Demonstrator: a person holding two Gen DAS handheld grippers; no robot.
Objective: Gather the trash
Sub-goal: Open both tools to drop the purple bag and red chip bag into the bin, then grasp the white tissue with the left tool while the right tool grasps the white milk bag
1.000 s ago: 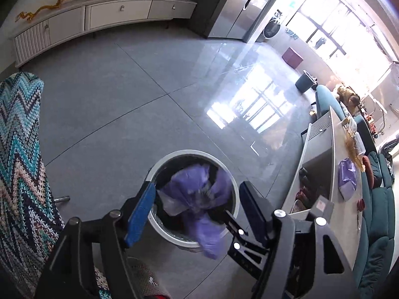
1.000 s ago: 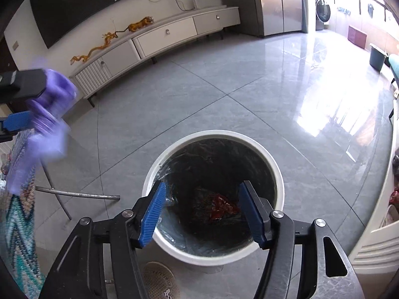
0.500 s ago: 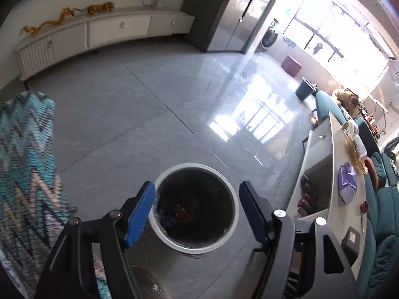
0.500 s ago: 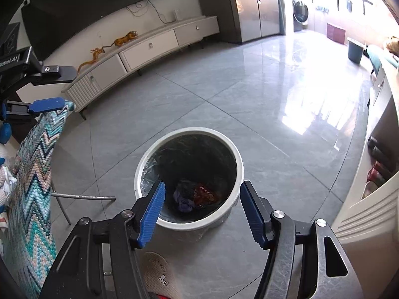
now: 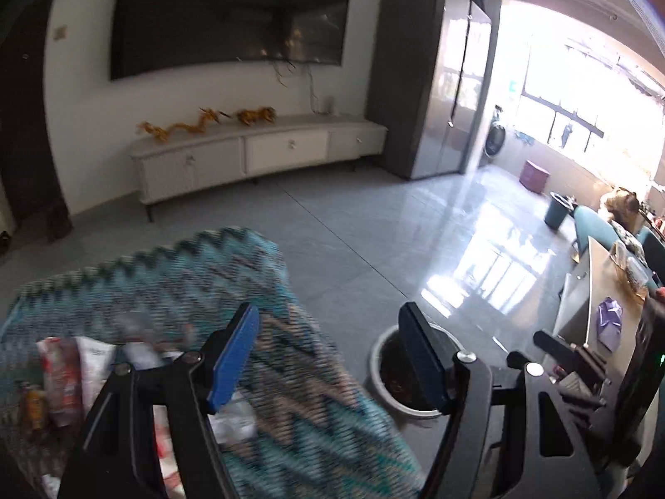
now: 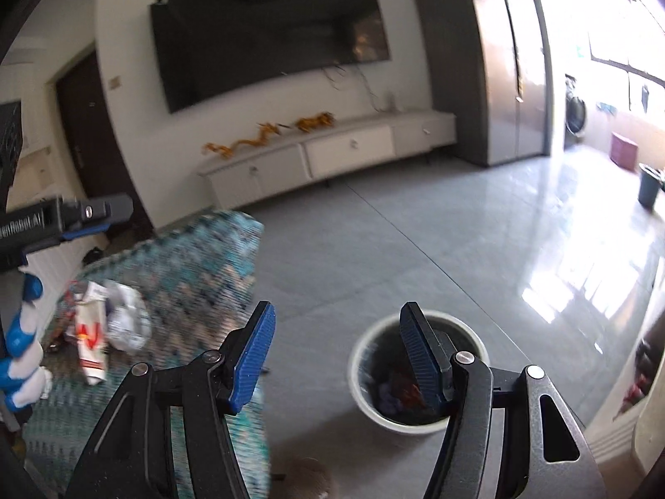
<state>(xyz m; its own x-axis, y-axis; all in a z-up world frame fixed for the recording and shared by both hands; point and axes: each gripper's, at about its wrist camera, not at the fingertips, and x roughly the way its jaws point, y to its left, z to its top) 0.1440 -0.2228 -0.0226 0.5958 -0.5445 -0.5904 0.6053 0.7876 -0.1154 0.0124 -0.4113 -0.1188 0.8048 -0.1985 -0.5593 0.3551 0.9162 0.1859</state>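
Observation:
A white-rimmed trash bin (image 6: 360, 357) with a dark liner stands on the grey floor, with purple and red trash (image 6: 395, 393) inside it. My right gripper (image 6: 336, 355) hangs open and empty above the bin and to its left. My left gripper (image 5: 328, 357) is open and empty too, over the edge of the zigzag-cloth table (image 5: 166, 291), with the bin (image 5: 380, 368) to its right. Crumpled wrappers (image 6: 108, 324) lie on that cloth, blurred wrappers (image 5: 75, 370) in the left wrist view. The left gripper (image 6: 102, 220) also shows at the right wrist view's left edge, above a gloved hand (image 6: 20, 357).
A white TV cabinet (image 6: 332, 158) with orange figurines runs along the far wall under a dark screen (image 6: 270, 41). A grey fridge (image 5: 432, 95) stands to its right. A counter (image 5: 602, 291) with a purple bag (image 5: 609, 324) lies right of the bin. A slipper (image 6: 307, 478) lies near the table.
The purple bag left my left gripper and fell into the bin. Both grippers then rose and tilted up away from the bin, so the table and TV wall came into view.

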